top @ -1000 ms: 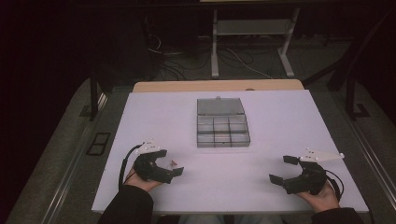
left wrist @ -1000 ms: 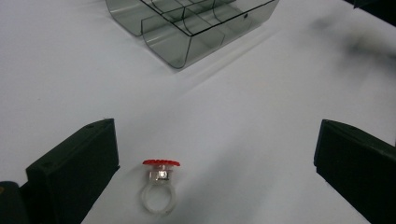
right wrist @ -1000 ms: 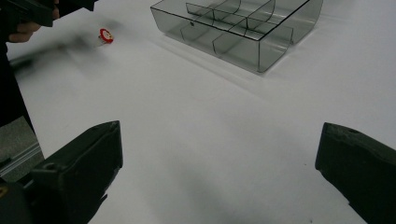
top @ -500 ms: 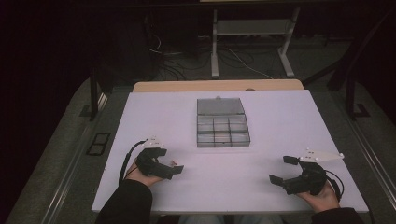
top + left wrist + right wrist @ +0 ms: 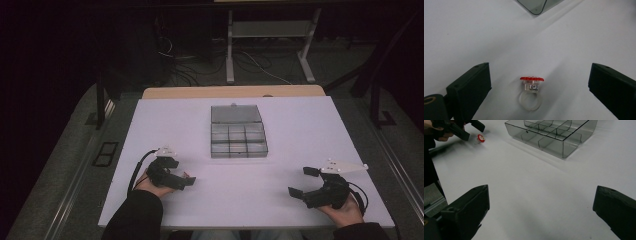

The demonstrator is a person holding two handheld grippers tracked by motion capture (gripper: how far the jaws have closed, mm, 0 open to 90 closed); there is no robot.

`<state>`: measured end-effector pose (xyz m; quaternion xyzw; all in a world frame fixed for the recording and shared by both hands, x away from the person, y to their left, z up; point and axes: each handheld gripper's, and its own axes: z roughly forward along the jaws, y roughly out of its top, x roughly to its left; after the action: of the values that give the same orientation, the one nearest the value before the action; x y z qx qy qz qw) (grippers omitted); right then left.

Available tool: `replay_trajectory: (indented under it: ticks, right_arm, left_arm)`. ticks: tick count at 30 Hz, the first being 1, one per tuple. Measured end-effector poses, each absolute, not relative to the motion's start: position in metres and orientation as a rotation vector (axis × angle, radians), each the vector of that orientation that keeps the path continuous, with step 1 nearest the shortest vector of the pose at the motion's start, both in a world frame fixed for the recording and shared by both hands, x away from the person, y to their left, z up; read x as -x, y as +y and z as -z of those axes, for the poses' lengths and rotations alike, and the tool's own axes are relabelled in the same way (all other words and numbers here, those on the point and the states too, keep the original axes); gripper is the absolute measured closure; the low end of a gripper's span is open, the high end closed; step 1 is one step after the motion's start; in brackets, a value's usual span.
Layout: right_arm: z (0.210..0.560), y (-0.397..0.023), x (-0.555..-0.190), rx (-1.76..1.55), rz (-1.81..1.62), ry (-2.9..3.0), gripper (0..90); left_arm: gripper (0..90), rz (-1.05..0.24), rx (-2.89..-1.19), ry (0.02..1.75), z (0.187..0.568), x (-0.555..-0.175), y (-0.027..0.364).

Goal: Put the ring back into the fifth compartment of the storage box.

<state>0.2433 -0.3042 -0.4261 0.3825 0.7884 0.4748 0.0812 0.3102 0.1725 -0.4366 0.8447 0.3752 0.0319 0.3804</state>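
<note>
Left gripper [image 5: 186, 181] has slid fwd on the desk [image 5: 300, 130] vs 1 s ago; jaws now wide open w/ the red-topped ring [image 5: 531, 93] lying between them, untouched. Right gripper [image 5: 299, 182] open, idle, unmoved. Grasp looks next; compartment box [image 5: 237, 137] empty.

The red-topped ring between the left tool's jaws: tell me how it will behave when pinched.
The ring looks like small hard plastic, so probably stiff and very light. Its round clear band may roll or skid on the smooth white table. The wide red top likely makes it tip if the left tool nudges it.
</note>
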Motion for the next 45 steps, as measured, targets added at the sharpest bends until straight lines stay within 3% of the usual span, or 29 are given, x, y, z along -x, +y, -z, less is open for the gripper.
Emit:
replay_trajectory:
  ticks: [25,37,45]
  right_arm:
    - [0.4266,-0.3027,-0.2433,-1.14,-1.421,2.363,0.4]
    - [0.4268,-0.3025,-0.2437,-1.142,-1.418,2.365,0.4]
    - [0.4269,-0.3025,-0.2436,-1.143,-1.418,2.366,0.4]
  left_arm:
    - [39.6,-0.09,-2.268,0.948,0.4355,-0.317,0.173]
    - [64.9,-0.105,-2.31,0.94,0.4339,-0.3169,0.1698]
    - [70.0,-0.086,-2.308,0.962,0.4334,-0.3197,0.1717]
